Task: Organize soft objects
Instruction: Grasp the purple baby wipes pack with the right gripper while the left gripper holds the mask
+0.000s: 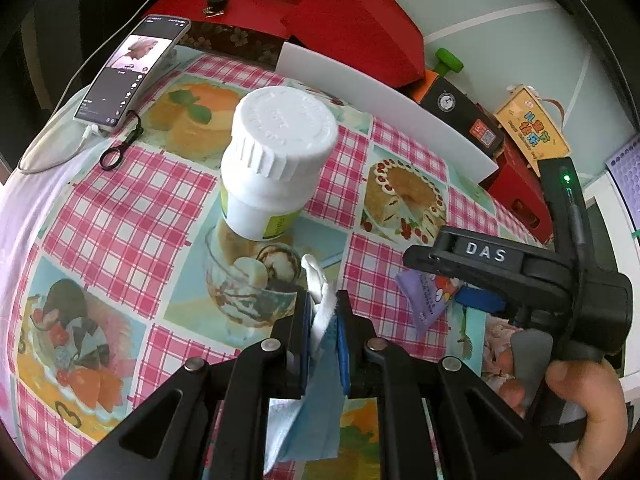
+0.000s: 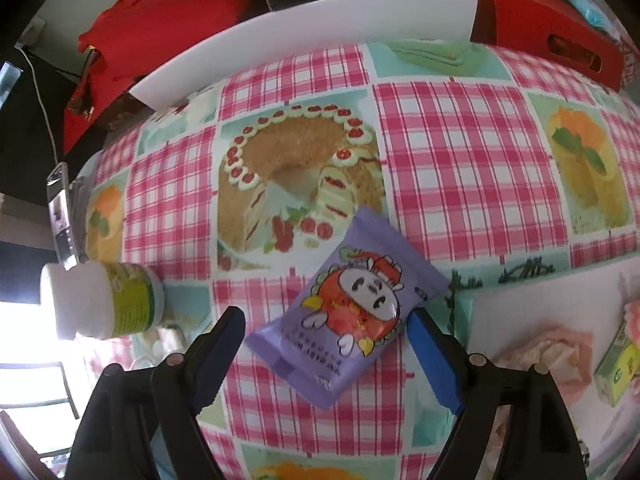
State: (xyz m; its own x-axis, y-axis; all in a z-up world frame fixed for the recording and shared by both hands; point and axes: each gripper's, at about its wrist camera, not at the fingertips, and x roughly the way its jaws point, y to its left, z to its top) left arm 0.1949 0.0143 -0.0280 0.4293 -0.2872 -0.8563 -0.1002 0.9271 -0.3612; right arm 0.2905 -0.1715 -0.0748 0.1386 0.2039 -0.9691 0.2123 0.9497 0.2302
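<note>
The surface [image 2: 460,152] wore a pink plaid cloth printed with cakes. A red box [image 1: 360,28] and a white board [image 2: 304,32] lay along its far edge. A white-capped bottle [image 1: 272,160] stood ahead of the left claw [image 1: 324,316], whose jaws were clamped together on a white and blue cloth [image 1: 320,360] hanging between them. The right claw [image 2: 326,340] pointed steeply down with its jaws apart, straddling a purple snack packet [image 2: 352,308] that lay flat on the surface, its blue pad just beside the packet's edge.
</note>
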